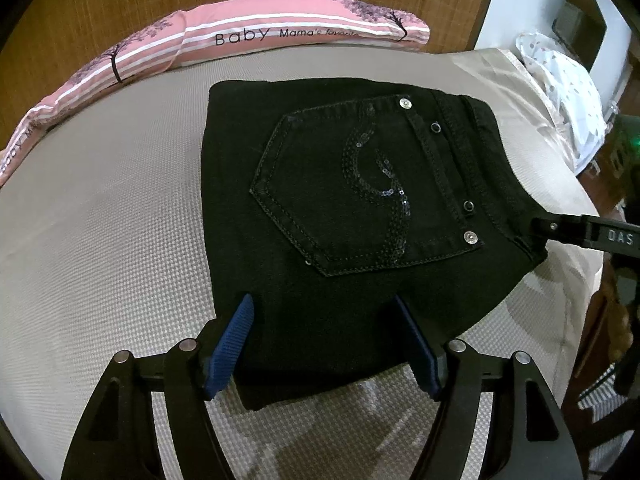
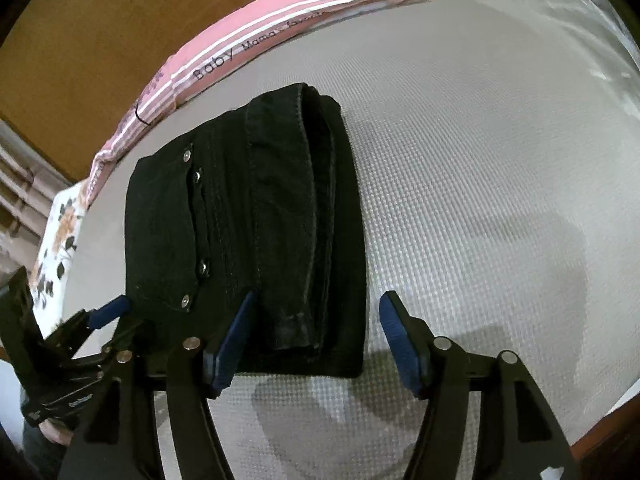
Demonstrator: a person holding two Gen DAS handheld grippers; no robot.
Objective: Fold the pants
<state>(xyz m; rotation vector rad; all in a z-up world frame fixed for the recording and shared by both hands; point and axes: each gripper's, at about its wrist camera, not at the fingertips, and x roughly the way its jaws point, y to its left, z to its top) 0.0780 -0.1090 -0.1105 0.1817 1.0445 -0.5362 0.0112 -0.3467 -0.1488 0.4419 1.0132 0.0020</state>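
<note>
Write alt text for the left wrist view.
Black denim pants, folded into a compact stack with a sequined back pocket facing up, lie on a grey textured mattress. The left tongs stand open astride the near edge; a pink striped pillow lies behind.

Pillow [image 1: 256, 36] print: last word cut by fold, unreadable. Right tool [image 1: 576, 232]: fingertips run off right frame edge. Pants [image 2: 280, 220] inner layers hidden in fold.

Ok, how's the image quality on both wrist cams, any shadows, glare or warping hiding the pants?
Left wrist view: sharp, dim; black pants swallow fold detail, only sequins and rivets glint; fisheye bends the pink pillow. Right wrist view: sharp; soft claw shadows on the mattress beside the pants, faint sheen far right, no glare.
</note>
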